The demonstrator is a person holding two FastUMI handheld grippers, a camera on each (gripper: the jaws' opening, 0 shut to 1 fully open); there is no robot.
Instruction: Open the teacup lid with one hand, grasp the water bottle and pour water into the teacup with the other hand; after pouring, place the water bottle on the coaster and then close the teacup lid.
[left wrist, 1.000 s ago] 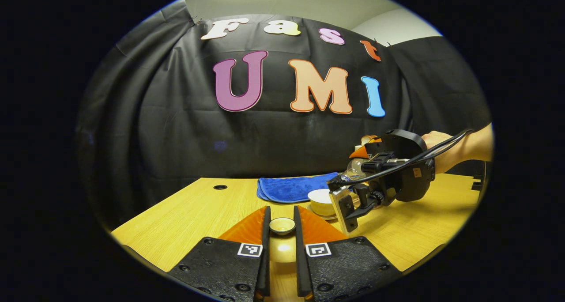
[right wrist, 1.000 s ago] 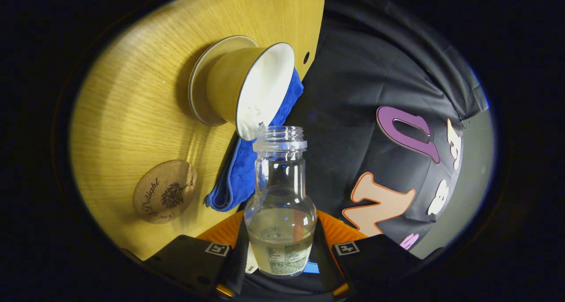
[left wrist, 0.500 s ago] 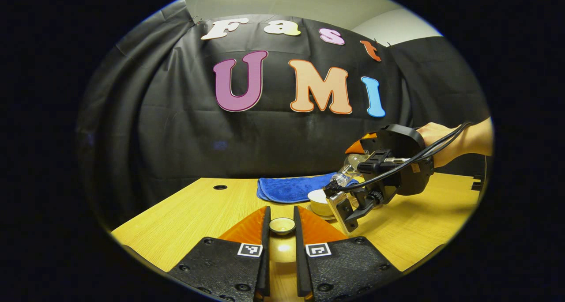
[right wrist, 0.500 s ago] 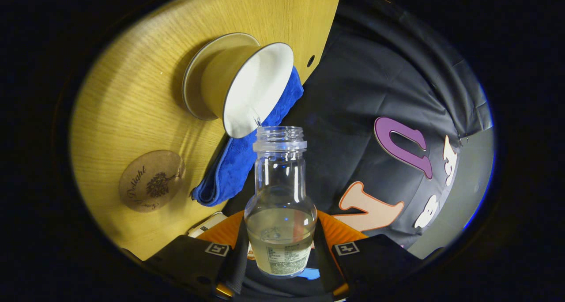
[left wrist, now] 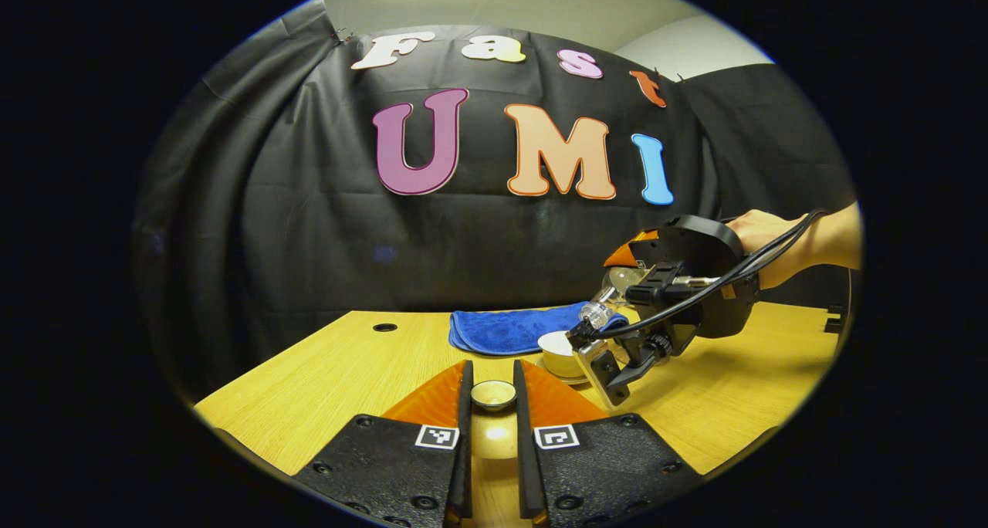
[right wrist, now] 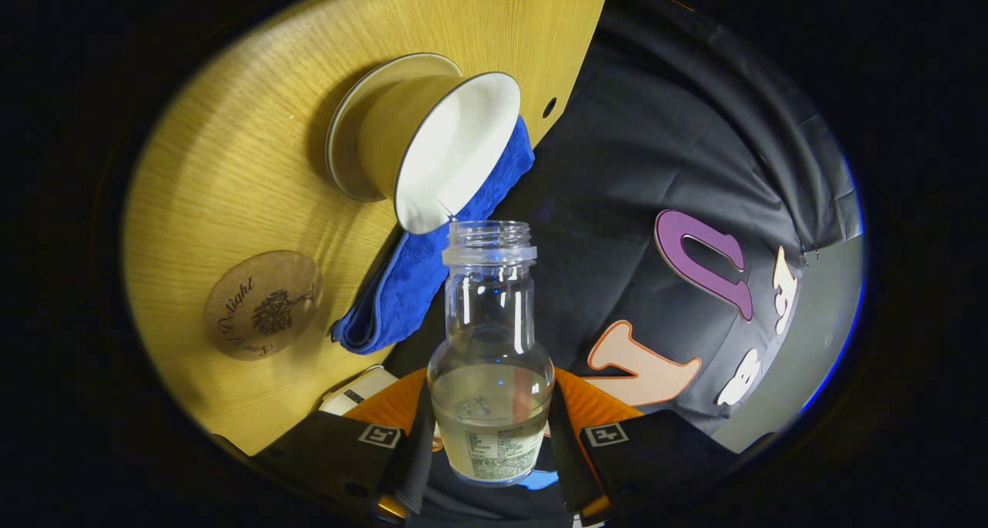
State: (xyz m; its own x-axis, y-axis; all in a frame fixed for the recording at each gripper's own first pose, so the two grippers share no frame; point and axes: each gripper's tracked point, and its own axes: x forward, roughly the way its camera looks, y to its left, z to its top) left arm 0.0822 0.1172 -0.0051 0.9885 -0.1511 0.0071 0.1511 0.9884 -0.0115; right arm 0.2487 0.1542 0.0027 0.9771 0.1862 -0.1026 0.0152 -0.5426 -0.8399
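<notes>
Right gripper [right wrist: 490, 443] clenched on water bottle [right wrist: 491, 358], glass-like, slick, part-full; teacup [right wrist: 432, 146] at 11 o'clock. Left gripper [left wrist: 491, 404] flanks lid [left wrist: 494, 394]; grip cannot be told.

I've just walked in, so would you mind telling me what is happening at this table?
A person is pouring. The right hand-held gripper grips a tilted glass bottle, its open mouth at the rim of the uncovered teacup. The left hand-held gripper holds the lid nearby. The coaster lies bare beside a blue cloth.
</notes>
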